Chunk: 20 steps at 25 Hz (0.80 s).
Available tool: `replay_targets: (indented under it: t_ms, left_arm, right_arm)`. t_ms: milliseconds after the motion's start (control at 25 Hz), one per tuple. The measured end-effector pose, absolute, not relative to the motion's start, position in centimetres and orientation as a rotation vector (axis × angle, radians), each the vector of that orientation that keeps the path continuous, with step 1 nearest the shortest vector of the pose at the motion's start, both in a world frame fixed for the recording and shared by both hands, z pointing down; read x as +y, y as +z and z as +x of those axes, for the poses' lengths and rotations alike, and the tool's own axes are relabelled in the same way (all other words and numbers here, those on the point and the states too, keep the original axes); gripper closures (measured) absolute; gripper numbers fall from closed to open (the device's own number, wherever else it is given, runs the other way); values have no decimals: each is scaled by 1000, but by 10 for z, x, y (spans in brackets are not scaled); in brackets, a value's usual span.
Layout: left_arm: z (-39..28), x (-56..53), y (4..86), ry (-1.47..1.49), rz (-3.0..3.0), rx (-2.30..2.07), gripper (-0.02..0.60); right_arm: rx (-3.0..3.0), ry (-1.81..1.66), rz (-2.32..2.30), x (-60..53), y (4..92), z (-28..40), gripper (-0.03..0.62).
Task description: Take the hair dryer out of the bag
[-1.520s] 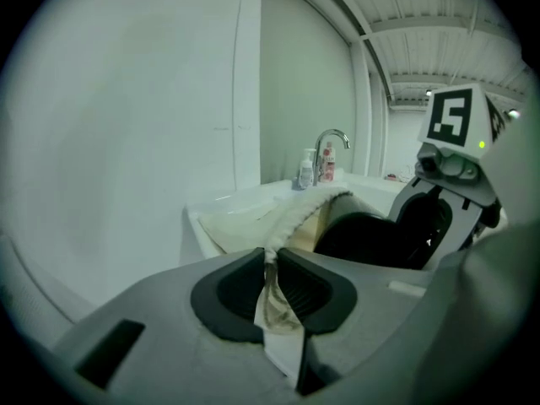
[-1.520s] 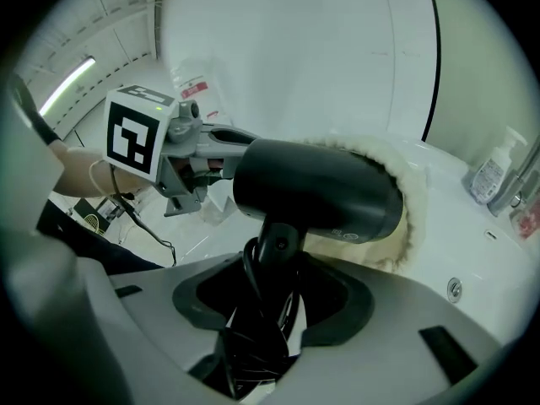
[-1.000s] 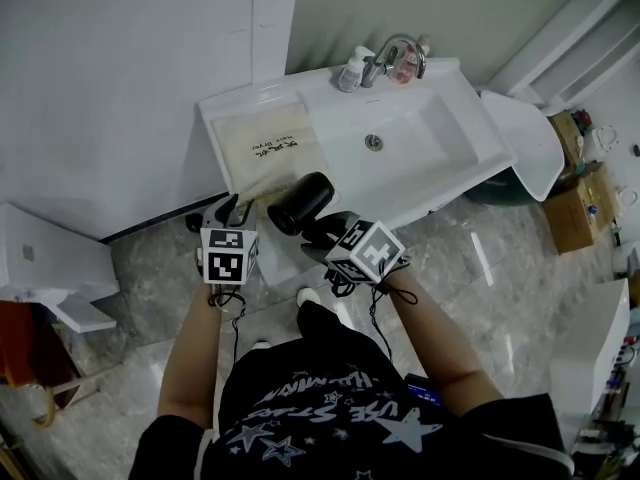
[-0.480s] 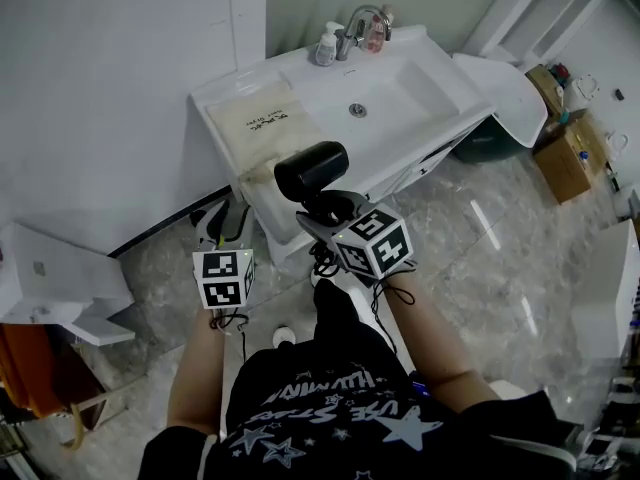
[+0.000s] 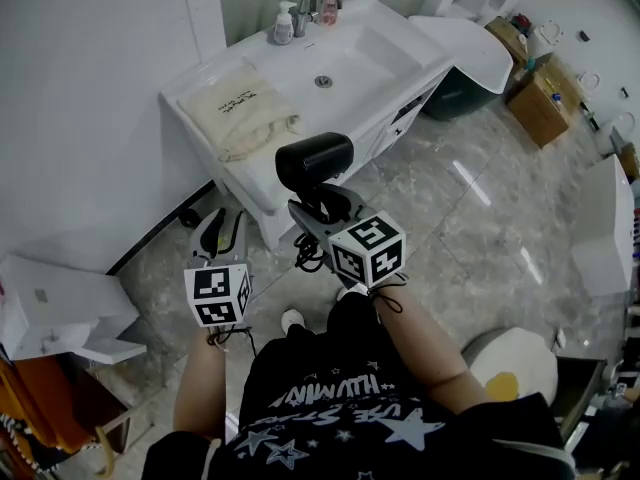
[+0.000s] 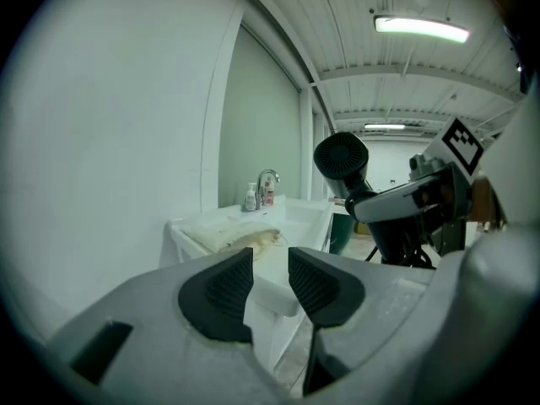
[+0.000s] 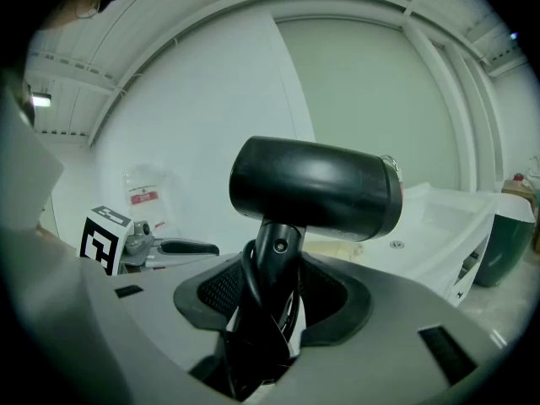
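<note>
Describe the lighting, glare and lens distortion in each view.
Head view: evenly lit and sharp, with bright glare streaks on the glossy floor and straight lines bowed by the wide lens. Left gripper view: strong fisheye with black corners; the ceiling strip light is blown out. Right gripper view: same fisheye; the black hair dryer carries a soft highlight, its handle deep in shadow.

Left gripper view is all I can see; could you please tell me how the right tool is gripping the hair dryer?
Observer: The right tool is shut on the handle of the hair dryer, with the coiled black cord bundled between its pads.
Operator: Thank you; and how does the bag lie?
Observer: In the head view, the bag lies on the counter left of the basin, printed side up, apart from the dryer.
</note>
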<state>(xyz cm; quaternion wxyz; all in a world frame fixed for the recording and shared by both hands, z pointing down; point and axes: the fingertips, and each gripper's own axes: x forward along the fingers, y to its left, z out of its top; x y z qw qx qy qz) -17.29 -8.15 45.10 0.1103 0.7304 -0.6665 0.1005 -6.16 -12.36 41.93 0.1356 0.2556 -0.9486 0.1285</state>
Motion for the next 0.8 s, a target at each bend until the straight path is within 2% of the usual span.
replay_targets:
  t_ms: [160,400,800]
  left_arm:
    - [-159,-74,450,298,2165,-1949,462]
    - [-125,-56,452,323,2170,-1917,549]
    - [-58,-12,451,326,2142,-1908,561]
  right_arm:
    - [-2741,430,762,-115,424,-45,405]
    - [-2730,376,779,-102,425,-15,405]
    - [-2715,386,739,-52,432,53,405]
